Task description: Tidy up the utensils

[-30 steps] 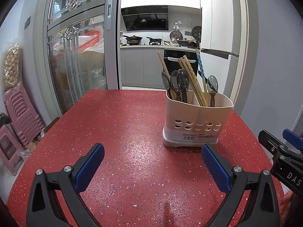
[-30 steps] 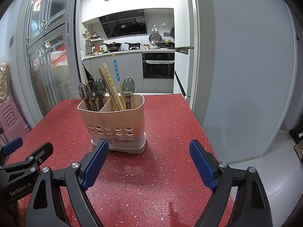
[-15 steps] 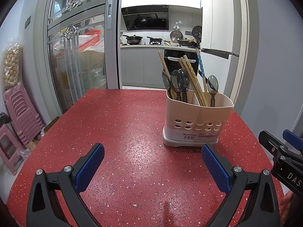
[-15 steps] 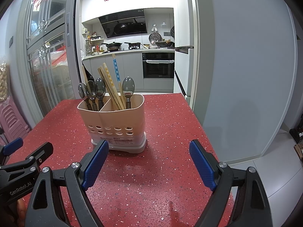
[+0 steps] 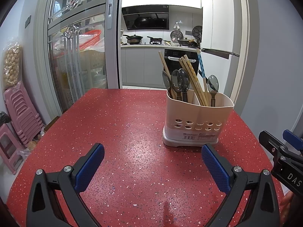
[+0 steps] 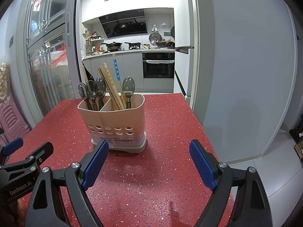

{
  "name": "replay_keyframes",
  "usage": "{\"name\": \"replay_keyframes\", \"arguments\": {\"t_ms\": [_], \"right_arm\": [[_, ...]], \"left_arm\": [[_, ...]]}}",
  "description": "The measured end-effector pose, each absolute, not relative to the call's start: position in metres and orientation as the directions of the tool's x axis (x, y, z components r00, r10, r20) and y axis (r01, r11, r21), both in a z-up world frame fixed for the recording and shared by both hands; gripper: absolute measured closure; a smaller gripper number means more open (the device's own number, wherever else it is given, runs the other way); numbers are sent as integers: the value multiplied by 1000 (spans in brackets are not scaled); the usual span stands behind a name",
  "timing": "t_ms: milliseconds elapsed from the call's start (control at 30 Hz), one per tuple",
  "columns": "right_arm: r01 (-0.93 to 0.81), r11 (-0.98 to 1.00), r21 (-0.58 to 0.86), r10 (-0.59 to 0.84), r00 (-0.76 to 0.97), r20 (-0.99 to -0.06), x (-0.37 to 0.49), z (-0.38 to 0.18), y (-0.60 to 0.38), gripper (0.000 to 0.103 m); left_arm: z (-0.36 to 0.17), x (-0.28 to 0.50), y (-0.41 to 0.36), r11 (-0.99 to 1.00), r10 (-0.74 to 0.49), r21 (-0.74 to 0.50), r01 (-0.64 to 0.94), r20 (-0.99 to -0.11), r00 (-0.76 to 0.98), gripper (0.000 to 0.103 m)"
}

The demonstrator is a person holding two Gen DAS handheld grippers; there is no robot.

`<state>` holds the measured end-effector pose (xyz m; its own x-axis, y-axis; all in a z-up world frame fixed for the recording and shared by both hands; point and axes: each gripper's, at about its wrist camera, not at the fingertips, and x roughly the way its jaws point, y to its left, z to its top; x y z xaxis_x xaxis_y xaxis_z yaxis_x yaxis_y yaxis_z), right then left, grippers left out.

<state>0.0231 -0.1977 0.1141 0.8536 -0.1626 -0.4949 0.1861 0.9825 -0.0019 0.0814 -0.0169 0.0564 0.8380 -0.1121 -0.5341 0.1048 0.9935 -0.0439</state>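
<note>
A beige two-compartment utensil holder (image 5: 197, 121) (image 6: 113, 124) stands on the red speckled table (image 5: 123, 132) (image 6: 170, 132). Its left compartment holds three spoons (image 6: 94, 90) and one chopstick; its right compartment holds several chopsticks (image 6: 111, 83) and one spoon (image 6: 128, 89). My left gripper (image 5: 151, 160) is open and empty, low over the table, in front and left of the holder. My right gripper (image 6: 149, 160) is open and empty, just in front of the holder, slightly right of it. Each gripper shows at the edge of the other's view.
The table's right edge (image 6: 200, 124) drops to a grey floor beside a wall. Stacked pink stools (image 5: 19, 113) stand left of the table. A glass sliding door (image 5: 75, 56) and a kitchen (image 5: 151, 43) lie beyond the far edge.
</note>
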Motion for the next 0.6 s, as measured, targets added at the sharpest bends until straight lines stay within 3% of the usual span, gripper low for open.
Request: {"name": "replay_keyframes", "arguments": {"t_ms": [600], "right_arm": [[186, 983, -2, -162, 853, -497, 22, 113, -198, 14]], "left_arm": [[55, 81, -15, 992, -129, -59, 116, -529, 839, 0]]}}
